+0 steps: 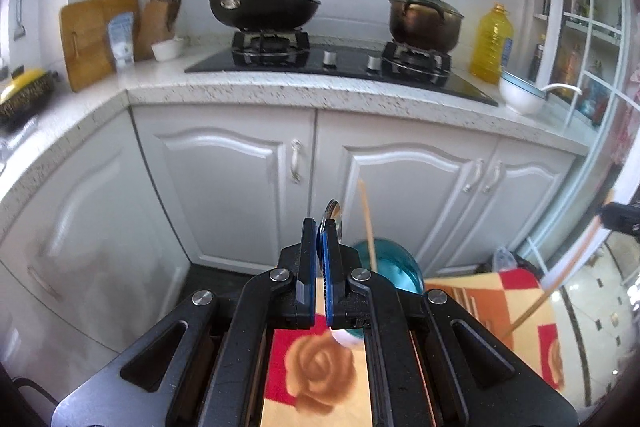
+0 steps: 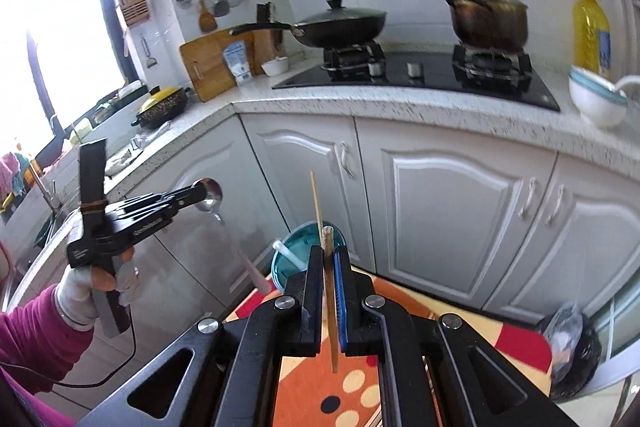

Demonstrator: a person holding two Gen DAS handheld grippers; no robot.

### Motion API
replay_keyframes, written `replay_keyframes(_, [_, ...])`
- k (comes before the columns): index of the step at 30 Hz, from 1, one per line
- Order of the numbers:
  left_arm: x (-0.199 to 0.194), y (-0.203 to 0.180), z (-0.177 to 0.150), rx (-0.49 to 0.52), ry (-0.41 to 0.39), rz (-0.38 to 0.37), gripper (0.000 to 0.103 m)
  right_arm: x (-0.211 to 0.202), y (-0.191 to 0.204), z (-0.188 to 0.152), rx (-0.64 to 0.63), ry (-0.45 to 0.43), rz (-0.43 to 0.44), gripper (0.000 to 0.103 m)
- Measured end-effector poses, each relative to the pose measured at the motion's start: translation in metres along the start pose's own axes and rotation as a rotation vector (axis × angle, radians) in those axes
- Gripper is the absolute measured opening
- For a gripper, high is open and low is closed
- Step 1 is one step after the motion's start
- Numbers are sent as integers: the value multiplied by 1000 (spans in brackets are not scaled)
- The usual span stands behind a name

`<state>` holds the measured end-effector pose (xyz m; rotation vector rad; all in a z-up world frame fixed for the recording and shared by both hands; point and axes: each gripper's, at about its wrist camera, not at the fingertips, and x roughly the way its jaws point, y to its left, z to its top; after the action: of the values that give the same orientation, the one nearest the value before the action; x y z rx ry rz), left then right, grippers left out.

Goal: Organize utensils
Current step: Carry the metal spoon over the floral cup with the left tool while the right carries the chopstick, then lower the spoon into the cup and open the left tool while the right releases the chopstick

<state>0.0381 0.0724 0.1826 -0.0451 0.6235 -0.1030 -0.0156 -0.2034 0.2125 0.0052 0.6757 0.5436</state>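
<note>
Black, blue-padded left tool [image 1: 322,227] is clamped on a shiny steel spoon with a pale plastic handle [image 1: 334,217], its bowl poking above the fingertips. Right tool [image 2: 330,253] is pinched shut on a thin wooden chopstick [image 2: 329,291]. Just beyond both tools a round teal glass bowl [image 2: 298,247] sits on an orange-and-red patterned cloth [image 2: 312,383], a second chopstick [image 2: 317,203] standing in it. No writing is legible.
</note>
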Motion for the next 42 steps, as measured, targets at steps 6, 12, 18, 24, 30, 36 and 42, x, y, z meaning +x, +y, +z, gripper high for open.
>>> replay_keyframes(6, [20,-7,12,44,-28,71,1,-1,12,35,-44,-34,8,5])
replay_keyframes(12, [51,-28,10,137,-37,138,1,24,19,69,-72,-30,17,5])
replay_keyframes(18, [87,-45,1,208,-10,172,1,59,15,90,-80,3,32,5])
replay_keyframes(24, [118,-52,-15,220,49,168,1,104,-2,79,-45,70,49,5])
replay_keyframes(30, [141,-59,-33,219,121,144,1,152,-26,54,24,166,69,5])
replay_keyframes(36, [148,-59,-38,194,142,129,2,190,-42,39,86,220,71,5])
replay_keyframes(42, [145,-53,-36,139,175,97,3,198,-54,36,172,211,81,6])
